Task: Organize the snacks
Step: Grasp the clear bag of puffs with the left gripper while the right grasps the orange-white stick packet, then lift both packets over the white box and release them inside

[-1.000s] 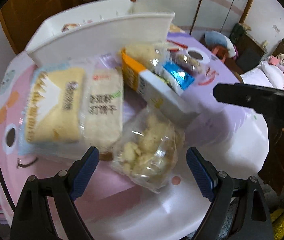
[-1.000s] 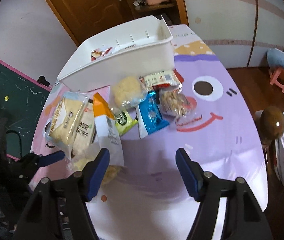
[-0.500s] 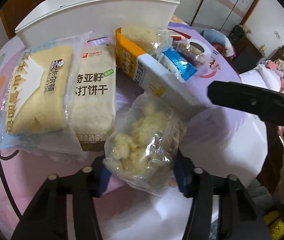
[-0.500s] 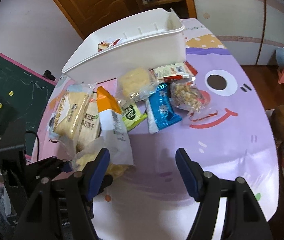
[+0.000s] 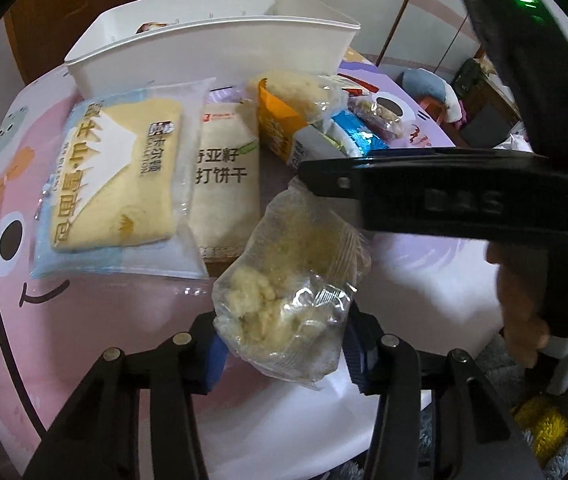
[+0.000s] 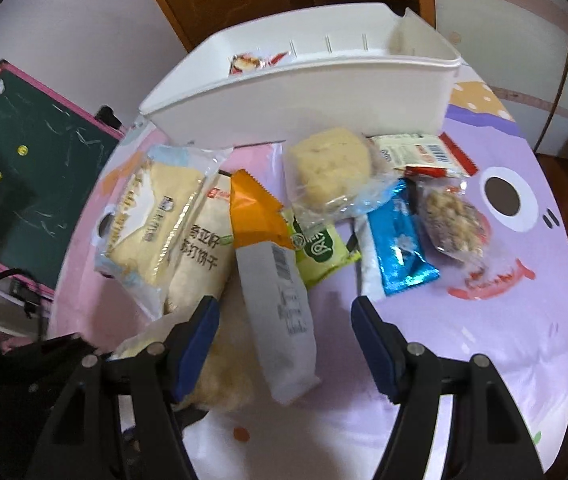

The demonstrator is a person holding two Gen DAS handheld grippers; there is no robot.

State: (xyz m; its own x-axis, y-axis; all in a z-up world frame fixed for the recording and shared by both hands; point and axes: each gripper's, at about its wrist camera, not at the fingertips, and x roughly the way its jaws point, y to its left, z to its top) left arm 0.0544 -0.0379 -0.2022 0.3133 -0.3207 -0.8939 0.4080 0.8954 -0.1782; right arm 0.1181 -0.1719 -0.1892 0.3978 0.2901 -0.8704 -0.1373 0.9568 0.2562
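Cartoon-printed table [image 6: 464, 360] is strewn with snack packets before a white bin [image 6: 304, 96]. Clear crumbly-snack bag [image 5: 284, 312] is clamped by the left gripper [image 5: 284, 354] at the near edge; the right gripper [image 6: 284, 332] is held spread wide above an orange-and-white packet [image 6: 276, 280].

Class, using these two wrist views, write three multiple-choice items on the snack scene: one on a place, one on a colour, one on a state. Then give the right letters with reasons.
1. Where does the long white plastic bin stand?
A. beyond the snack pile
B. on the floor
C. under the table

2. What colour is the top of the tall packet with the barcode?
A. green
B. orange
C. black

3. What is the state of the left claw?
A. open and empty
B. shut on the clear bag of pale crumbly snack
C. shut on a blue packet

Answers: 1 A, the bin sits past the packets on the cartoon tablecloth. 2 B, its upper end is orange. 3 B, both blue pads press the bag's sides.
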